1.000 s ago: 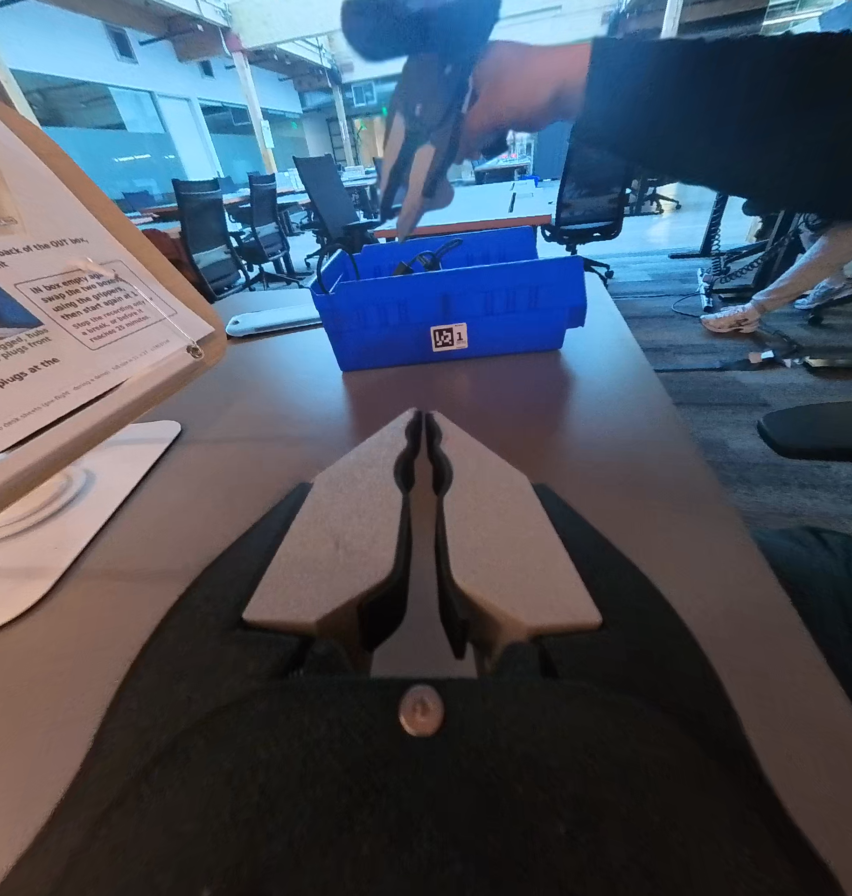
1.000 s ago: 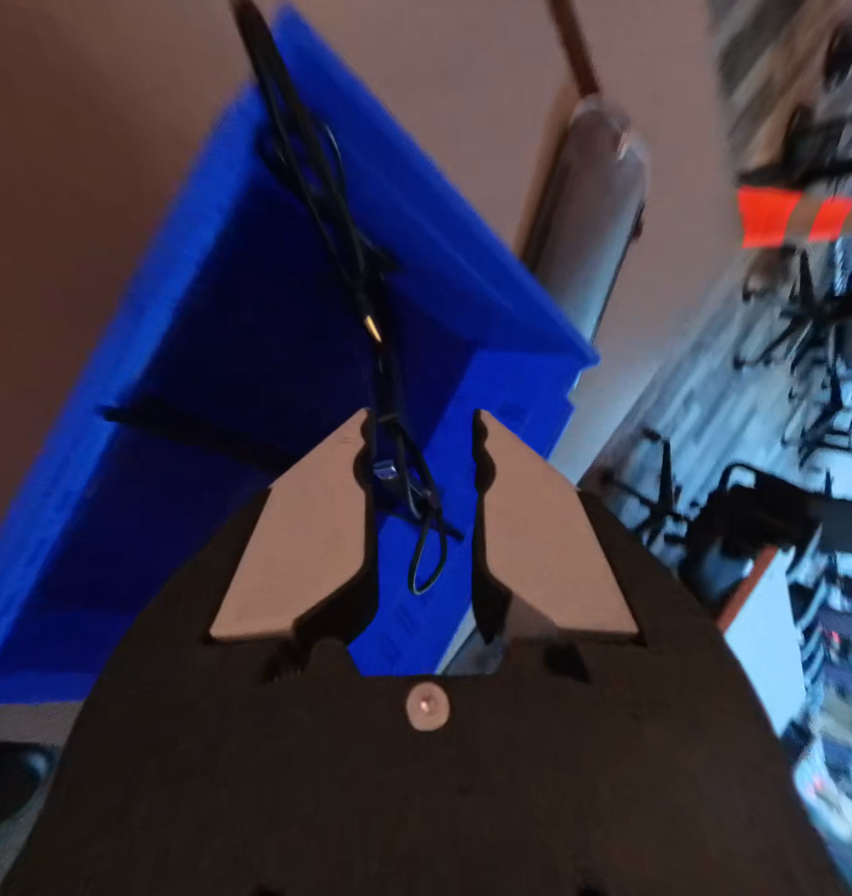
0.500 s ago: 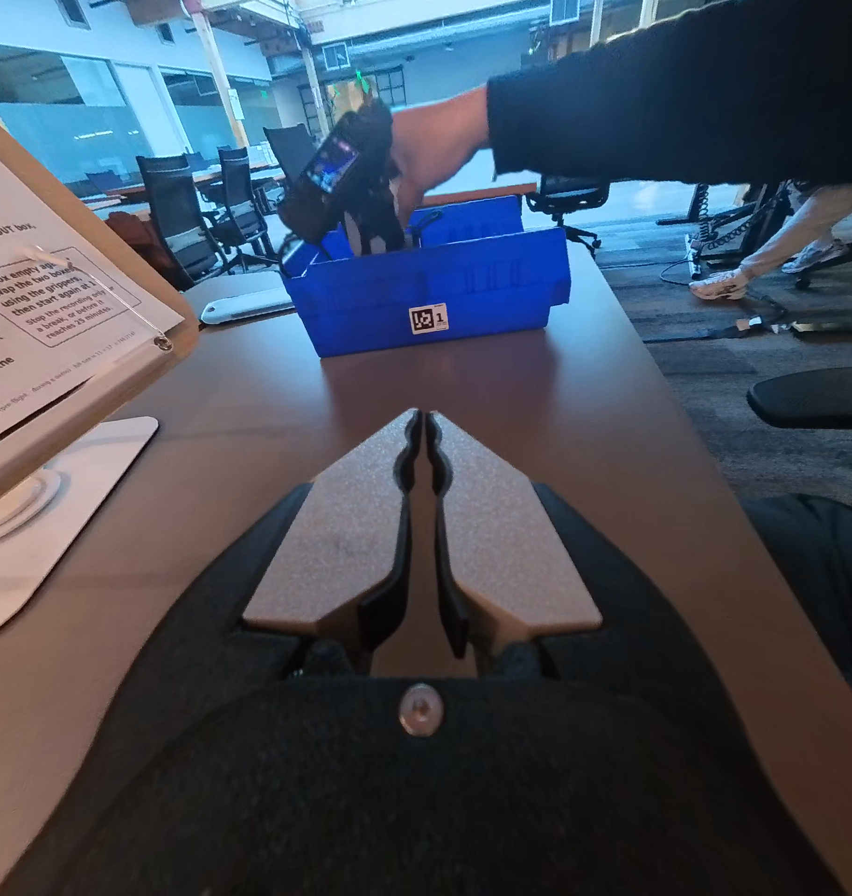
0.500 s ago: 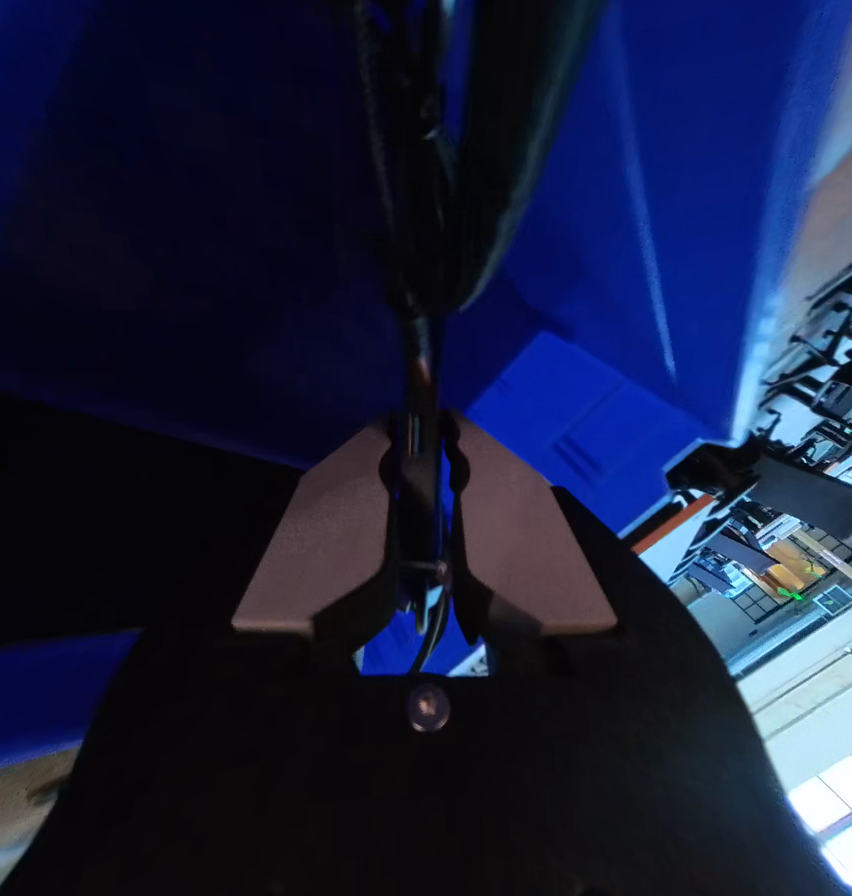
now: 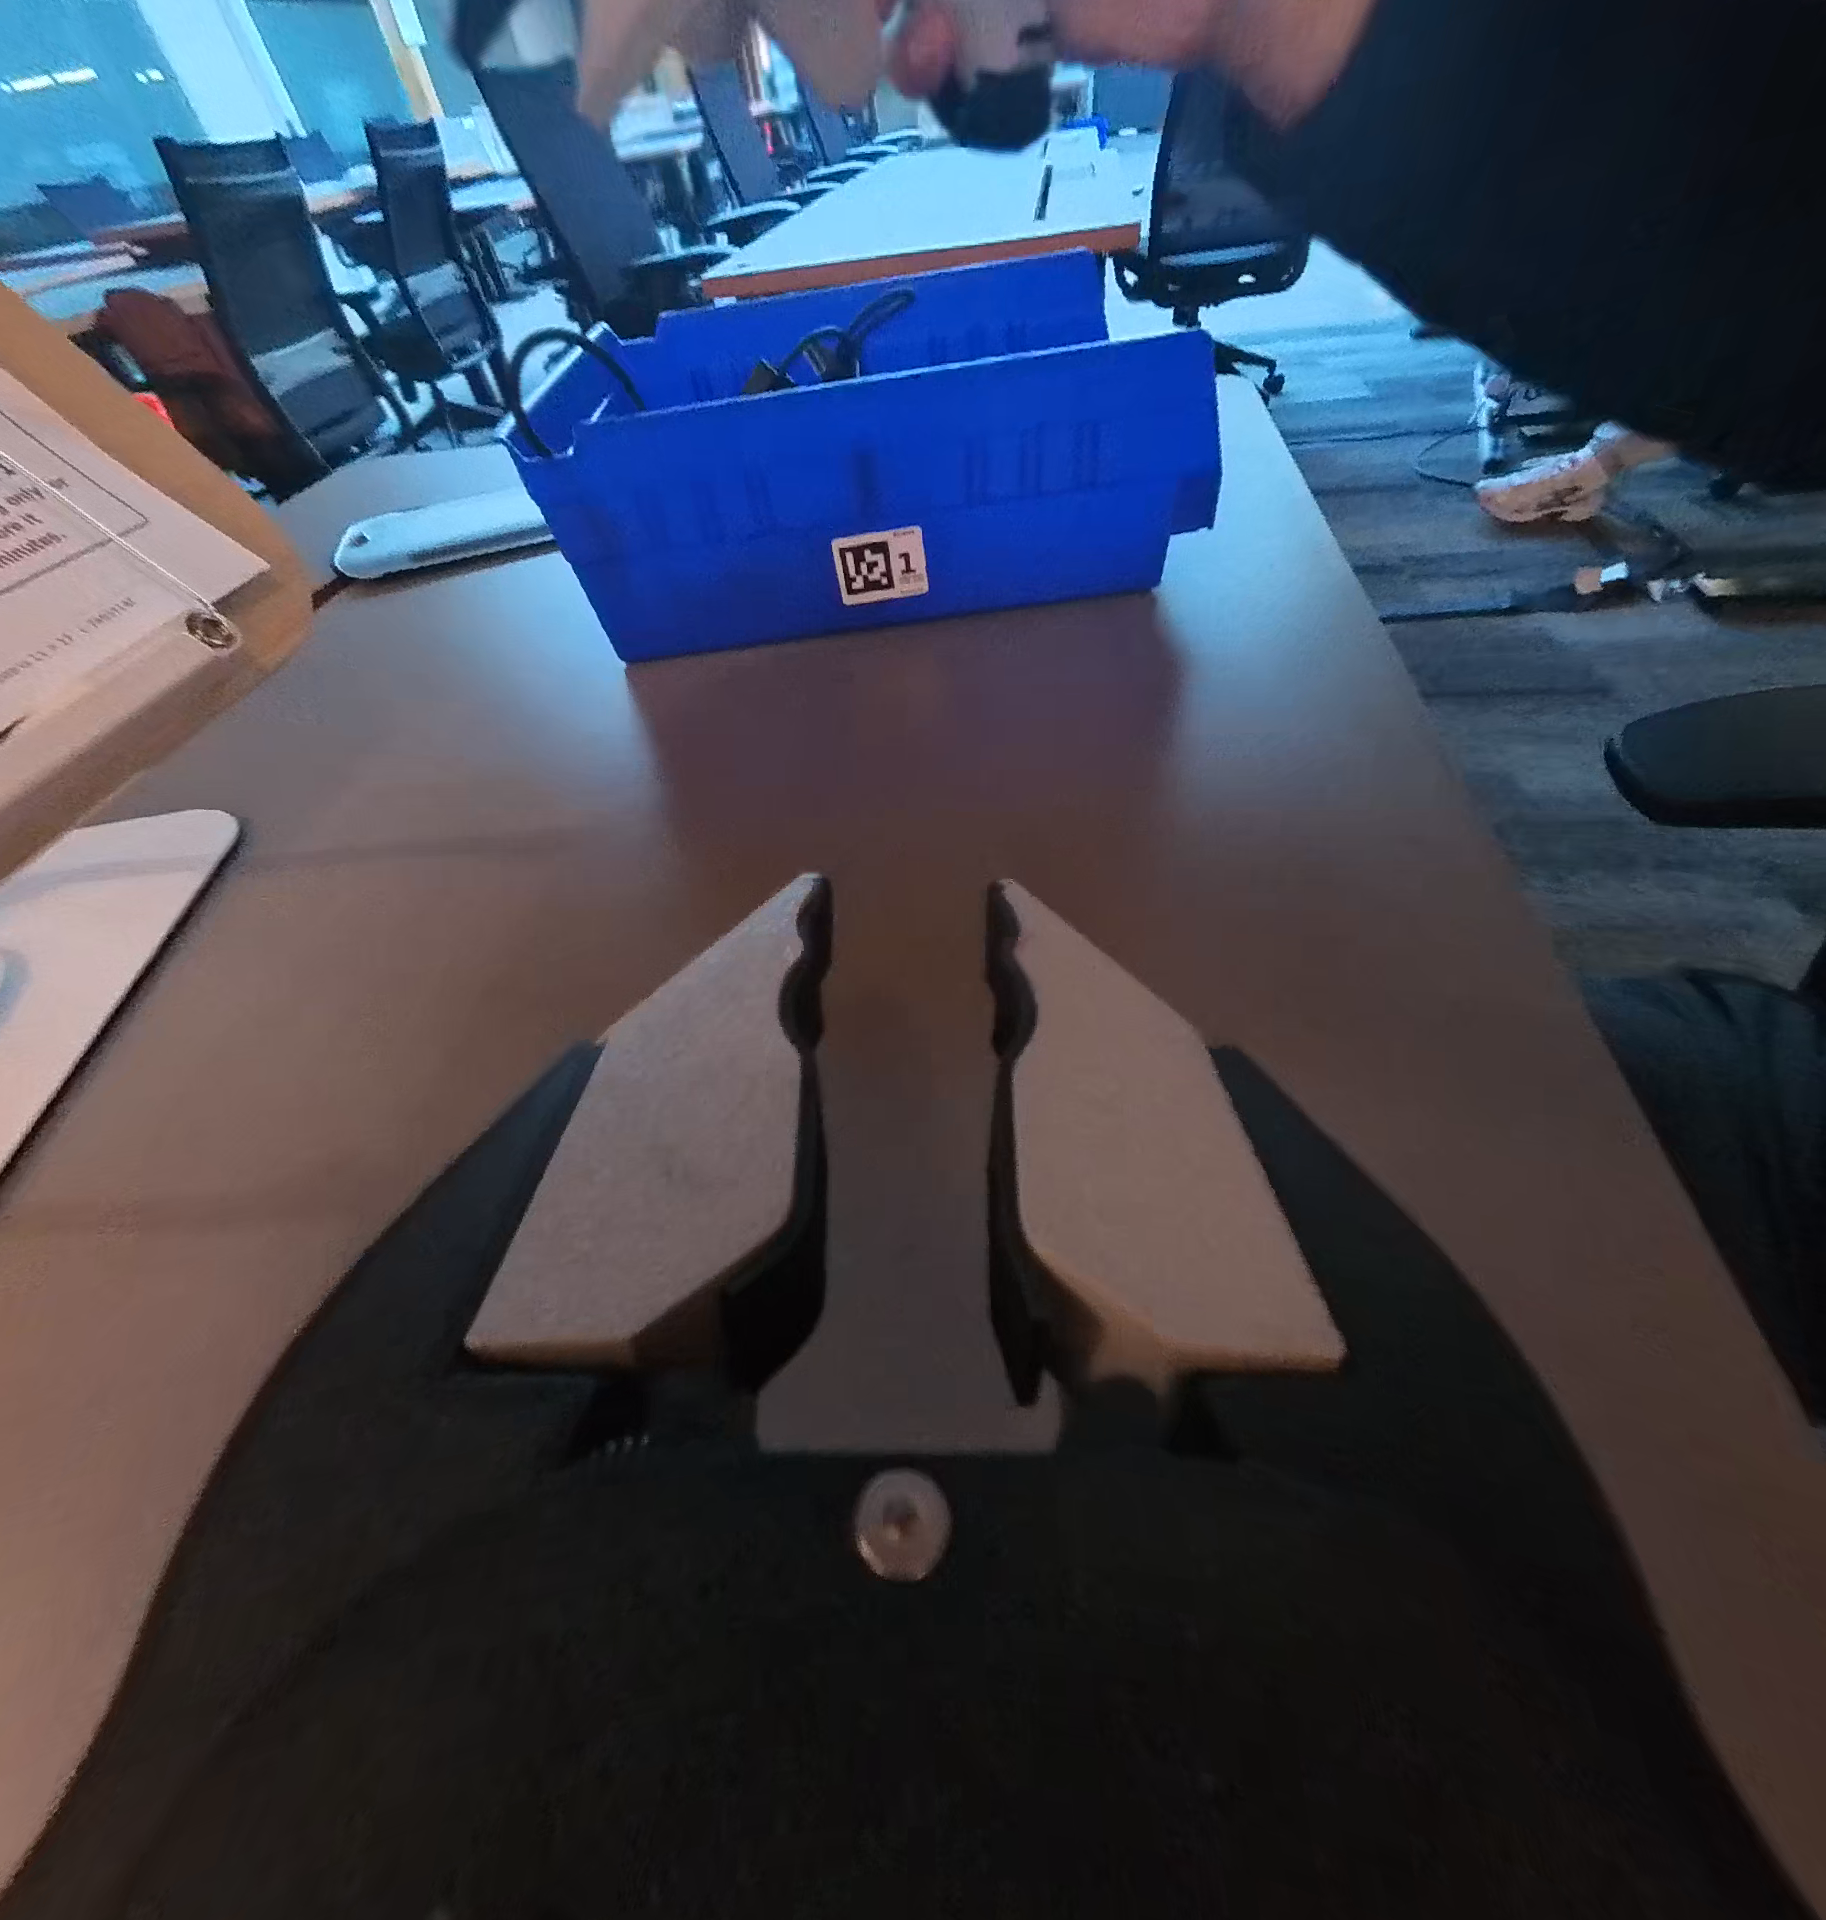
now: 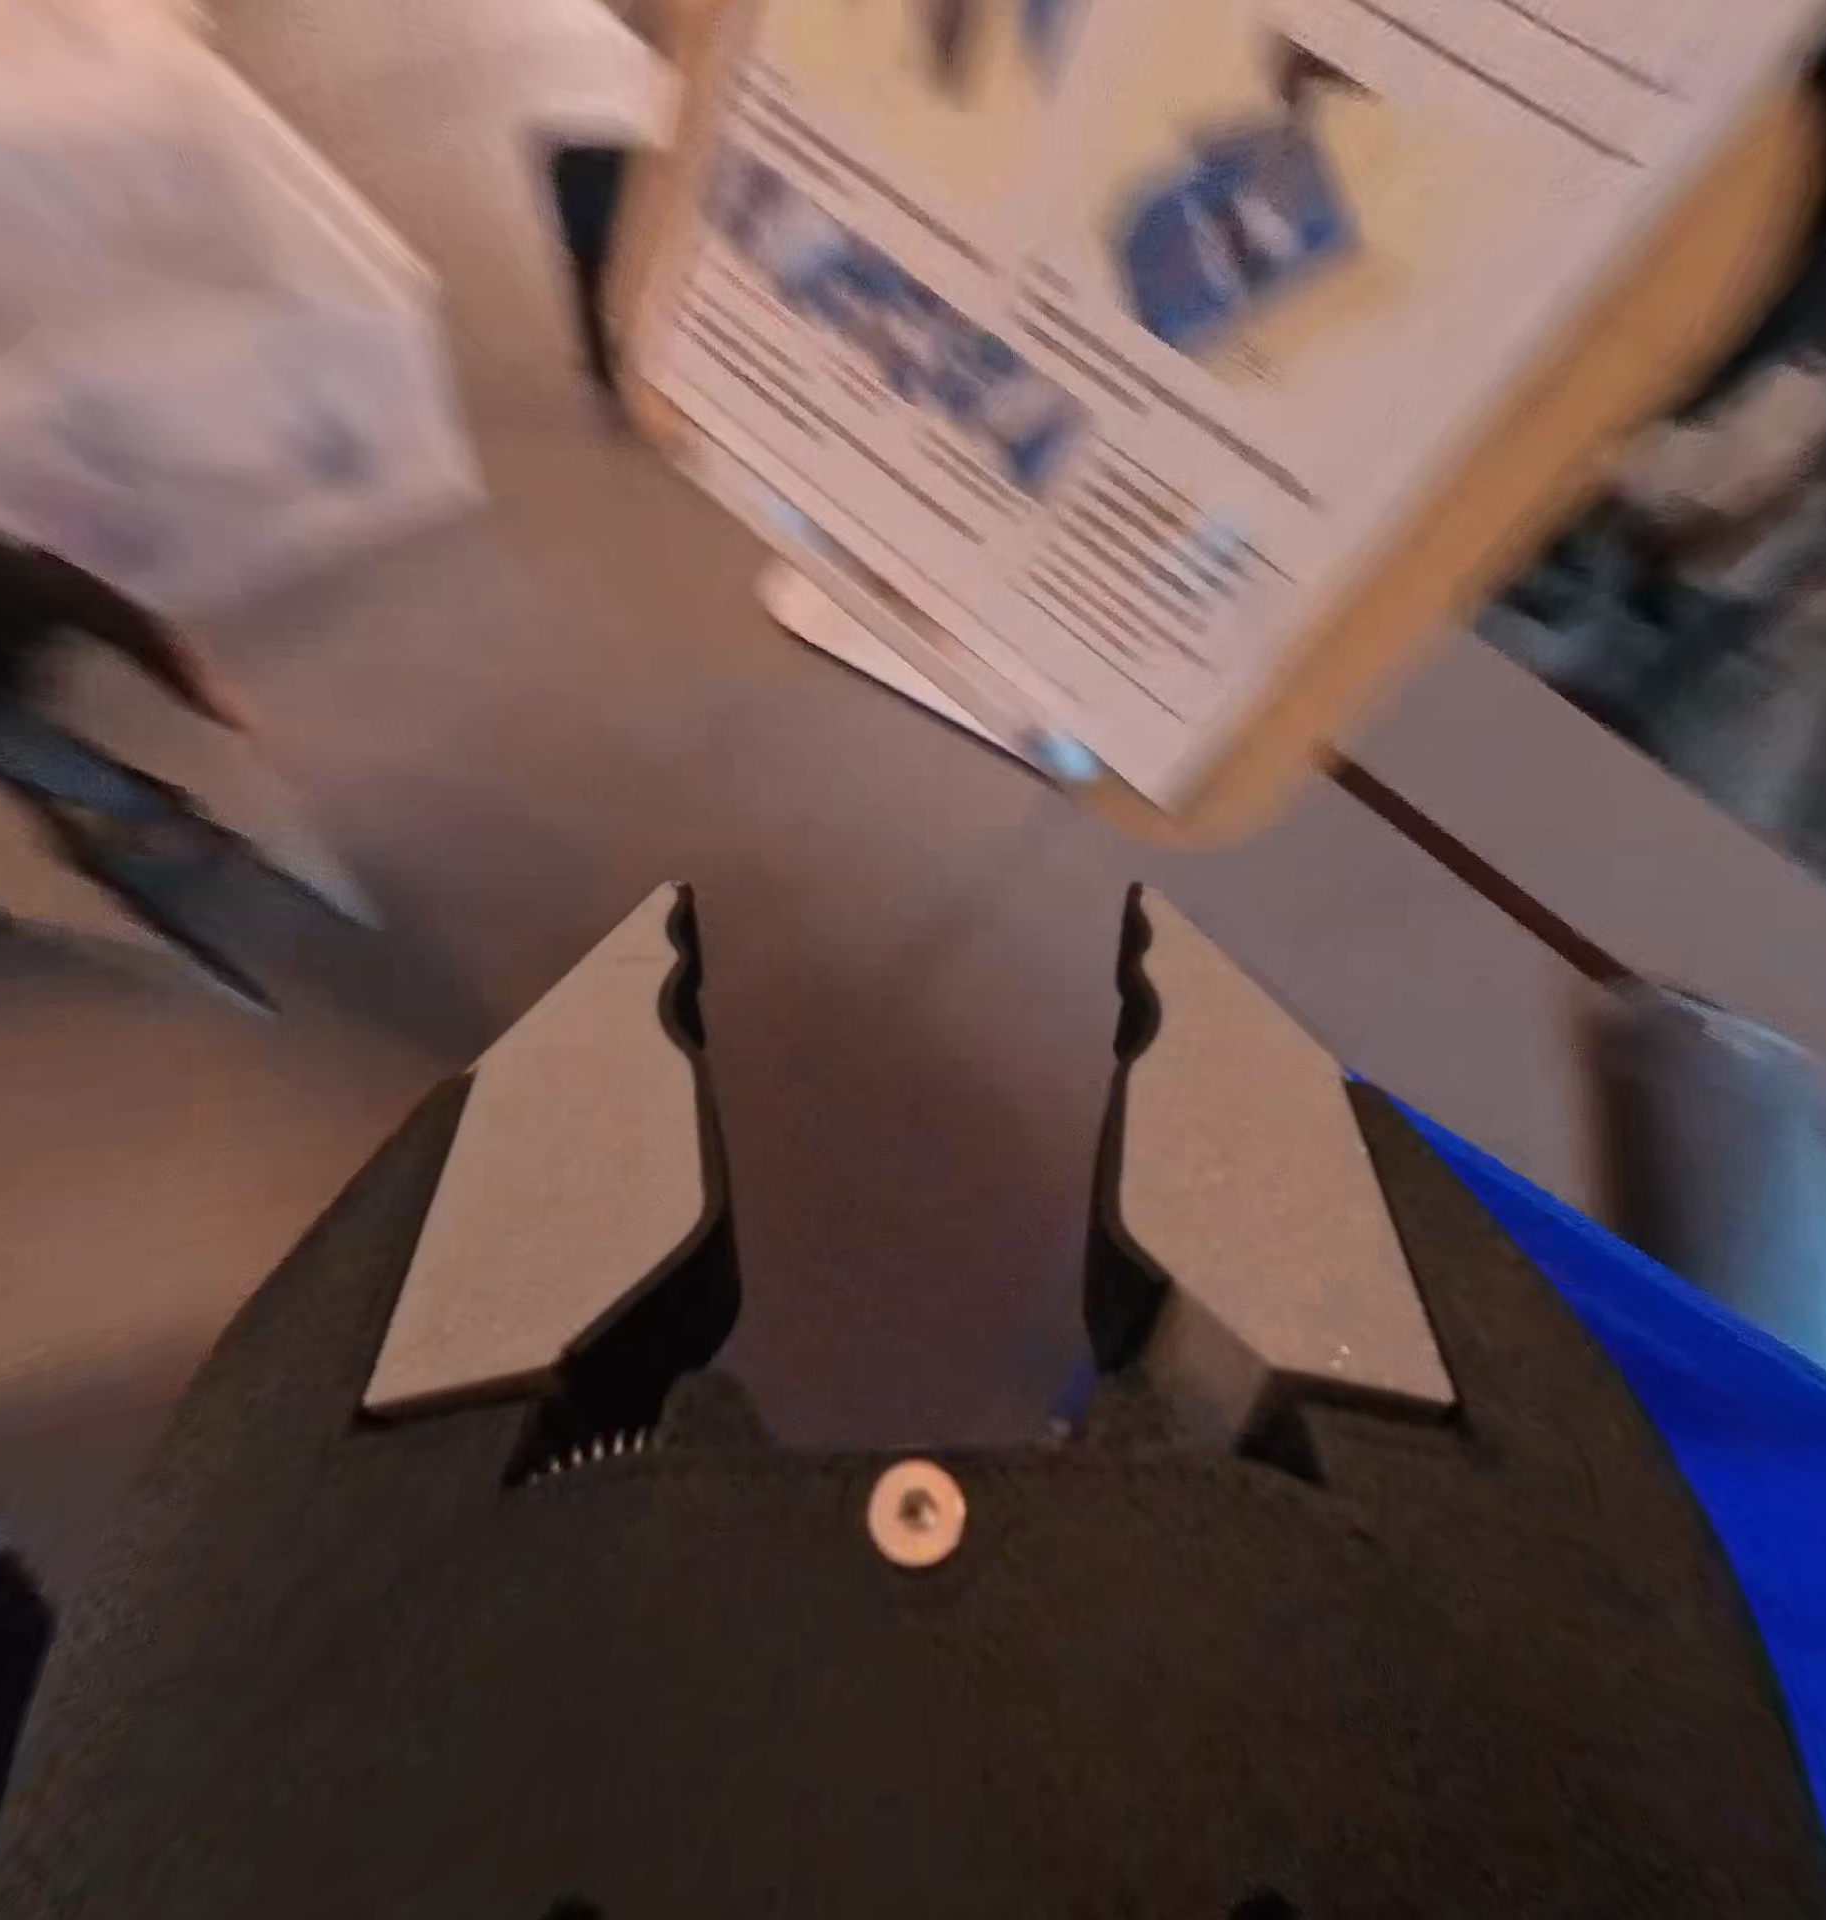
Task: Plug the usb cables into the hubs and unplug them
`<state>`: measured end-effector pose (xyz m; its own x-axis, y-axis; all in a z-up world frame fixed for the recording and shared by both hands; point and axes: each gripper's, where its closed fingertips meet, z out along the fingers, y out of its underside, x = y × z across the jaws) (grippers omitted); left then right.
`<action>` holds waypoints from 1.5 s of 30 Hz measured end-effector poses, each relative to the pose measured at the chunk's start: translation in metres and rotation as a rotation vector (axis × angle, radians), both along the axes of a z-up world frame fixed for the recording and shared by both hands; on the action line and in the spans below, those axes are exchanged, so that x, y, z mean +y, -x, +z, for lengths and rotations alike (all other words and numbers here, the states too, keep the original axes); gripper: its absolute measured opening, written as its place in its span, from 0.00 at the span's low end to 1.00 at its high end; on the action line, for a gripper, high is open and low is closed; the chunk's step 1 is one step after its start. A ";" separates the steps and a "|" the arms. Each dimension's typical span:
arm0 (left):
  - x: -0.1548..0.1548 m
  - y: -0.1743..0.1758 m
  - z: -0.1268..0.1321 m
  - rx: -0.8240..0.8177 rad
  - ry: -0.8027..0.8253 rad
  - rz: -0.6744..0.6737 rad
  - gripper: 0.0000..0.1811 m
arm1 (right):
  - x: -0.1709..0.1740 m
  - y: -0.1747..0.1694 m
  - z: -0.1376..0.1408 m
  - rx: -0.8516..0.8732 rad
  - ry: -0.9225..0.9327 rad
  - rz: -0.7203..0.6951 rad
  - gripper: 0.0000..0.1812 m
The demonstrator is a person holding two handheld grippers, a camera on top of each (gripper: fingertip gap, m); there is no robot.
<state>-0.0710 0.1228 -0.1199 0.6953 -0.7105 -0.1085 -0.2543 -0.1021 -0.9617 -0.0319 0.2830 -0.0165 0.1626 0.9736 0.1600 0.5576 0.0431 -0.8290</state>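
A blue bin with a square tag stands on the brown table, ahead of my left gripper. Black USB cables lie inside it and one loops over its left rim. The left gripper is partly open and empty, low over the table. My right gripper is wide open and empty above the table, and the view is blurred. The bin's edge shows at its lower right. In the left wrist view the hand holding the right gripper is a blur above the bin. No hub is visible.
A printed sheet on a wooden board stands at the left on a white base; it also shows in the right wrist view. A white flat device lies left of the bin. The table's right edge borders a chair armrest.
The right gripper, shut on a black cable inside the bin half a second ago, is now open, empty and out of the bin. The left gripper has gone from shut to partly open.
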 end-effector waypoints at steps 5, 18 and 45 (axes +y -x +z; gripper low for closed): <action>-0.001 -0.004 -0.008 0.050 0.011 -0.006 0.22 | -0.065 0.096 -0.059 0.111 0.089 0.119 0.48; 0.003 0.016 0.015 -0.029 0.016 0.128 0.34 | -0.059 0.149 -0.167 -0.090 -0.073 0.149 0.40; -0.073 0.335 -0.043 0.777 0.681 0.273 0.26 | -0.061 0.144 -0.168 -0.092 0.045 0.183 0.36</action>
<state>-0.4057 0.0495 -0.1629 0.7508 -0.6195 -0.2291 -0.6605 -0.7026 -0.2648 -0.1761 0.2216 -0.1844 -0.0307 0.9920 0.1221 0.6177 0.1149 -0.7780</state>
